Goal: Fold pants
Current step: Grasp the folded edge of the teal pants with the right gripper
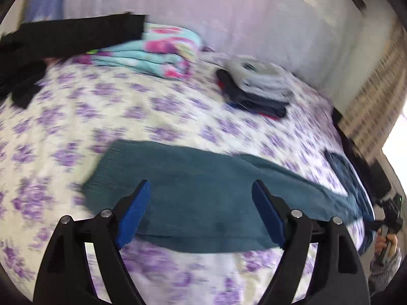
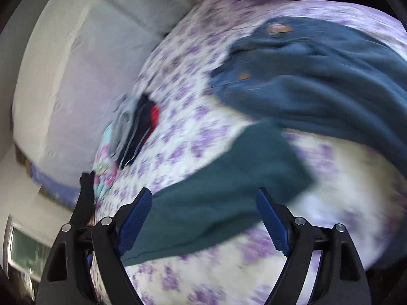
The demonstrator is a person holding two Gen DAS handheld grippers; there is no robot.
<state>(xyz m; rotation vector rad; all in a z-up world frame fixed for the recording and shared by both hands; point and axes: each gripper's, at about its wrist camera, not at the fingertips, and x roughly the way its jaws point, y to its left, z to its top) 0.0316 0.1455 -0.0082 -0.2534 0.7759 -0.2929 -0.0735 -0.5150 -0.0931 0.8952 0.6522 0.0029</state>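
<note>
where the bed (image 1: 76, 132) in its purple-flowered sheet meets a pale wall (image 1: 229, 12), folded piles sit far beyond the fingers. the pants (image 1: 203, 198) lie flat just ahead of the left gripper (image 1: 201, 213), whose fingers are spread wide and hold nothing. the right gripper (image 2: 203, 218) is also wide and unloaded, with a pant leg (image 2: 229, 178) between its fingers and the waist (image 2: 305, 76) ahead to the right. bare sheet lies left of the pants.
</note>
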